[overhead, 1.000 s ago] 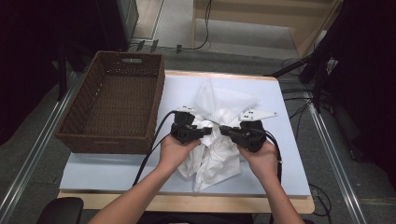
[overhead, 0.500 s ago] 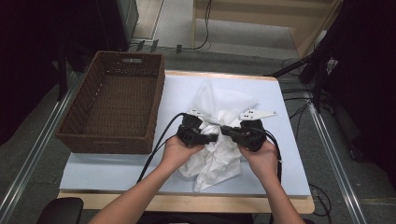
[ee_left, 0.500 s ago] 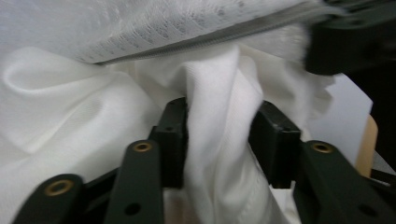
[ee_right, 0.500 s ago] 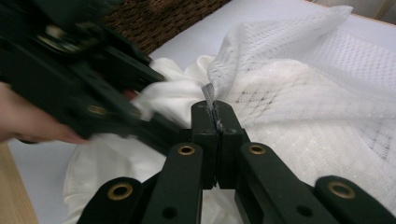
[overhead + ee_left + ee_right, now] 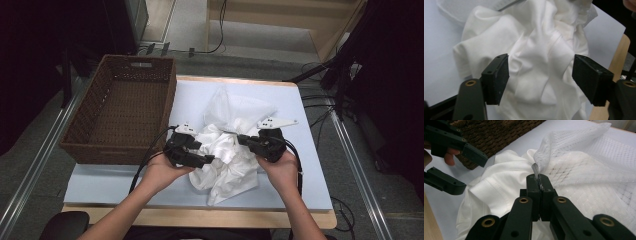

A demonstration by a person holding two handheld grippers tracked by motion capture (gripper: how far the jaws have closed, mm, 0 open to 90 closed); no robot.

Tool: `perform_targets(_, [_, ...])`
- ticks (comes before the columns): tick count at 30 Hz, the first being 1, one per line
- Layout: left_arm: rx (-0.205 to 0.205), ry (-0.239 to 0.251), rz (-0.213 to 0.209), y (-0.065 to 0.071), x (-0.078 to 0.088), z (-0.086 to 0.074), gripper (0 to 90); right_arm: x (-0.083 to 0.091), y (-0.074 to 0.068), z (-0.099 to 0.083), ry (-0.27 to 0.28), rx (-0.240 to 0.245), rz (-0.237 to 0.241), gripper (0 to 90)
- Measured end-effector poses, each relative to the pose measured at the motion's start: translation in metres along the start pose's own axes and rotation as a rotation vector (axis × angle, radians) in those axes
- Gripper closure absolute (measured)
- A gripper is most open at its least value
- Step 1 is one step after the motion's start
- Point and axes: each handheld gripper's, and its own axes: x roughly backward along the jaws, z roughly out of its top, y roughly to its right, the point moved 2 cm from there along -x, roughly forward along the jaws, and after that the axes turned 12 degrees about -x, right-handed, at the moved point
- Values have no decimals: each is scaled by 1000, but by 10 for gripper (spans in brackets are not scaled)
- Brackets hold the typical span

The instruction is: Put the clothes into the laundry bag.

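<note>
White garment [image 5: 227,157] half out of mesh bag [image 5: 240,107]: left gripper [image 5: 540,75], jaws just spread, has released it; right gripper [image 5: 539,181] pinches the bag's edge; regrasp likely next.

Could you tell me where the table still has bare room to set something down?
Bare: the near-left table strip in front of the wicker basket, and the far-right corner beyond the mesh bag. Crowded: the middle, around the white garment.
</note>
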Motion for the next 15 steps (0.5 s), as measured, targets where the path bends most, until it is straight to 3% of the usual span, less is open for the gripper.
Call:
perform_targets(2, [5, 10, 19, -4, 1, -7, 264, 0, 0, 0, 2, 3, 1, 900])
perform_targets(4, [39, 4, 17, -8, -4, -12, 245, 0, 0, 0, 2, 3, 2, 900])
perform_targets(6, [83, -25, -9, -12, -12, -16, 247, 0, 0, 0, -1, 2, 2, 900])
perform_targets(9, [64, -67, 39, -14, -29, -22, 190, 0, 0, -1, -2, 1, 3, 900])
perform_targets(11, [71, -99, 39, -16, -41, -25, 122, 0, 0, -1, -2, 3, 2, 900])
perform_targets(15, [65, -74, 32, -17, -58, -23, 96, 0, -1, -1, -6, 1, 3, 900])
